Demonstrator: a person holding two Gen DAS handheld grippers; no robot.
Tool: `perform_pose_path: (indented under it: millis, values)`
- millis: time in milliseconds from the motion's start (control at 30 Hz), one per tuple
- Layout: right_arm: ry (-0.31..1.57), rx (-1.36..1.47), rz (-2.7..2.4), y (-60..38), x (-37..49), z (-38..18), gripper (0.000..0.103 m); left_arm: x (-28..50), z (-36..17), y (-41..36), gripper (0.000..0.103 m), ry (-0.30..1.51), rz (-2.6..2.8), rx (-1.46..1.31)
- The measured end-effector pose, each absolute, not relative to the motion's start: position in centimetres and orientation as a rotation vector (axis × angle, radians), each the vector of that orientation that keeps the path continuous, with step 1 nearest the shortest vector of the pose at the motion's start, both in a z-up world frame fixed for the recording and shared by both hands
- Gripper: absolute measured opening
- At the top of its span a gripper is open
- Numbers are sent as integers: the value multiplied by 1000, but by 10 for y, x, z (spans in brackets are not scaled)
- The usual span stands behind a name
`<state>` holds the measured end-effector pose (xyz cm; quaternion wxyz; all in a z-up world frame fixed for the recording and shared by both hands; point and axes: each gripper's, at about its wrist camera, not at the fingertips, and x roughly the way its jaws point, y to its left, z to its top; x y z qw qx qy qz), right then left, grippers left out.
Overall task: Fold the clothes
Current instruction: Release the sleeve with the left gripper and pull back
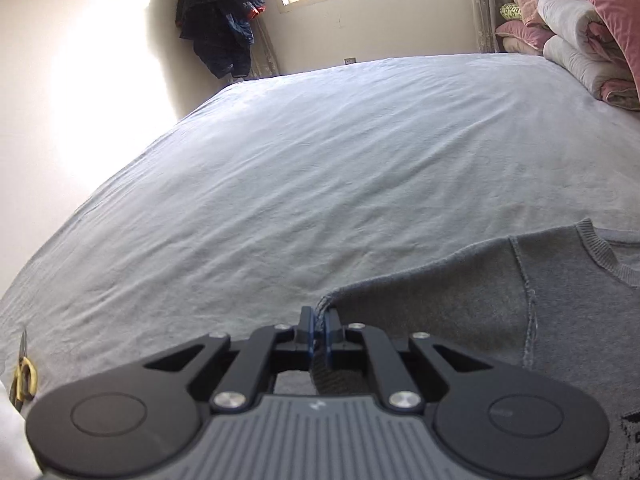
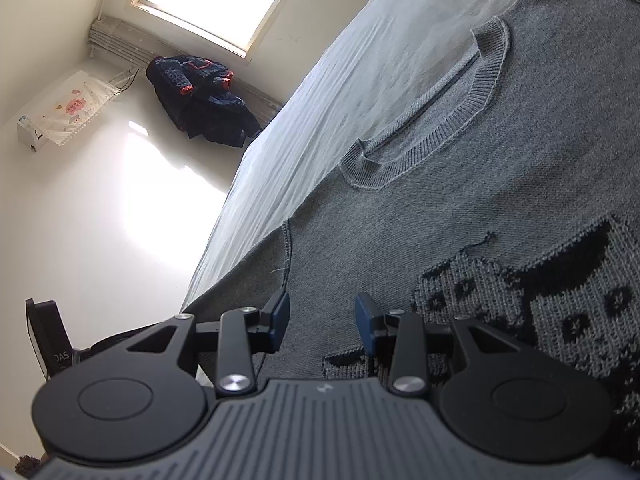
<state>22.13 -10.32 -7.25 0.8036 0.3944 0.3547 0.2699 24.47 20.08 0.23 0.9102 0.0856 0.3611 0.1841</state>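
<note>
Grey knit sweater [image 2: 500, 168], black pattern on the front, spread flat near the bed's [image 1: 320, 160] front edge. Left gripper [image 1: 320, 320] pinched tight on a sweater edge fold. Right gripper [image 2: 322, 322] spread wide just above the knit, holding nothing. Dark object [image 2: 48, 336] at far left lettered "DAS", partly cut off.

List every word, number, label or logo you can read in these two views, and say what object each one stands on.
"DAS": white letters on the black object at the left edge of the right wrist view; the word may be cut off.
Small pale logo on each gripper body, left and right: a mark, not readable text.
Pink print on the white cloth over the wall unit: too blurred to read.
Grey sweater: knitted pattern only, no words.
</note>
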Motion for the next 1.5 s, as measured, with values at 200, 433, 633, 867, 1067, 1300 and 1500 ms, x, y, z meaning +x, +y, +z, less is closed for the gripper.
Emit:
perform_pose_path:
  millis: [200,433,633,867,1067,1300,1500]
  values:
    - [757,827,578,-102,221,-72,39,265,-20,205,5,765,422,253]
    - [757,826,580,-101,223,-71,39,276,-40,205,14,805,483,242]
    - [757,821,580,-101,223,-71,39,260,-16,187,17,703,403,135]
    - [755,807,578,-98,223,-70,39,258,-42,157,19,752,252,70]
    - [757,813,581,-99,224,-70,39,253,-65,163,30,706,350,291]
    - [758,819,583,-101,224,-70,39,241,-48,192,31,720,428,228]
    - [757,807,580,-100,223,-69,39,212,-28,182,32,684,314,62]
